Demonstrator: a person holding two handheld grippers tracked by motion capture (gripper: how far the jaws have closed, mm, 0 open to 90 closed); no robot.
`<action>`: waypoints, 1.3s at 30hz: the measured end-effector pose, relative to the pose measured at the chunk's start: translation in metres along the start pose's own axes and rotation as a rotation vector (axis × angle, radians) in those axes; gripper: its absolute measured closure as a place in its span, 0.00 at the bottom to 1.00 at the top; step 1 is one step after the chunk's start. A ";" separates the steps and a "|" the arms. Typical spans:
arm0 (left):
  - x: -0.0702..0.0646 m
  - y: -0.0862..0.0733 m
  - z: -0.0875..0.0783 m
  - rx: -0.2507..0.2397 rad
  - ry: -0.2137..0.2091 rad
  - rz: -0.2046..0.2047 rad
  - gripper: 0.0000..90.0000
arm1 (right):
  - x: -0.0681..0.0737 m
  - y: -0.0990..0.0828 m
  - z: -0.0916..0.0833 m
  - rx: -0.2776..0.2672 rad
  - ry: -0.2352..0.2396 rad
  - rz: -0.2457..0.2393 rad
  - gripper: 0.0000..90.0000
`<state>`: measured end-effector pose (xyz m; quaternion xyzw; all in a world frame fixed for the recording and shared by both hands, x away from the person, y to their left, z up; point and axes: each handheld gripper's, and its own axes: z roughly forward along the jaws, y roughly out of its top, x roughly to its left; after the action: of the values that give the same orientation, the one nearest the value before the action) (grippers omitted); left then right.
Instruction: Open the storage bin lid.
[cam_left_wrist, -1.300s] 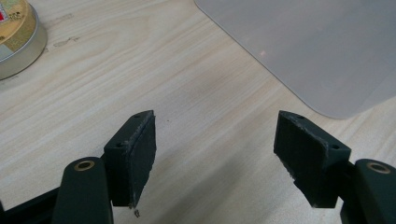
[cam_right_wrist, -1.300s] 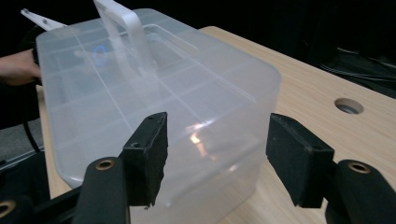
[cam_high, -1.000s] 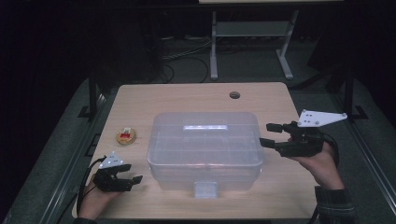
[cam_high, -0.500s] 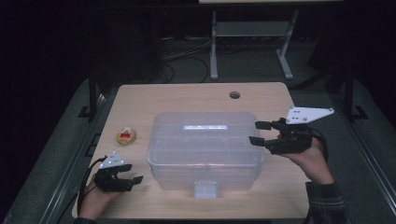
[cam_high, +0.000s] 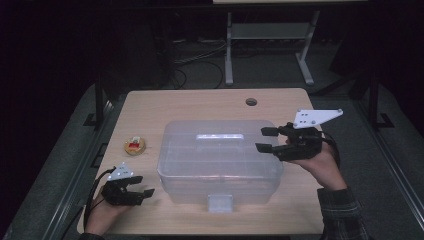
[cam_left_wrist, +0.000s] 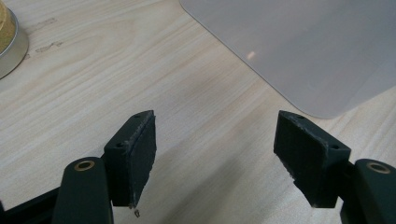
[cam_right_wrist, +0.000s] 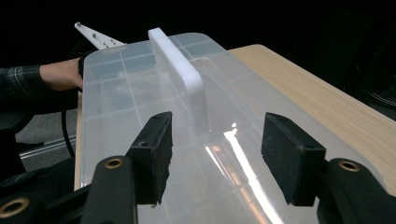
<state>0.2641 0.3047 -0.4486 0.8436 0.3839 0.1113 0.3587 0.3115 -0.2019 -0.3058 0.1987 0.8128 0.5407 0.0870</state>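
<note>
One translucent, ribbed plastic box (cam_high: 220, 157)

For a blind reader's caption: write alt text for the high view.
A clear plastic lidded box sits mid-table; the right hand-held gripper reaches its right edge, jaws open. The left hand-held gripper rests open near the front left corner, beside a small round tin.
</note>
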 end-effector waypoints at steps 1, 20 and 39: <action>0.000 0.000 0.000 0.000 -0.002 0.002 0.33 | 0.000 0.001 0.002 0.005 0.007 -0.004 0.50; -0.002 0.001 0.002 0.001 -0.011 0.010 0.33 | 0.000 0.022 0.033 0.053 0.090 -0.046 0.59; -0.002 0.000 0.003 0.003 -0.013 0.009 0.33 | -0.002 0.023 0.048 0.063 0.124 -0.076 0.79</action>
<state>0.2643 0.3020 -0.4503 0.8467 0.3778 0.1068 0.3592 0.3357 -0.1547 -0.3042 0.1362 0.8401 0.5226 0.0507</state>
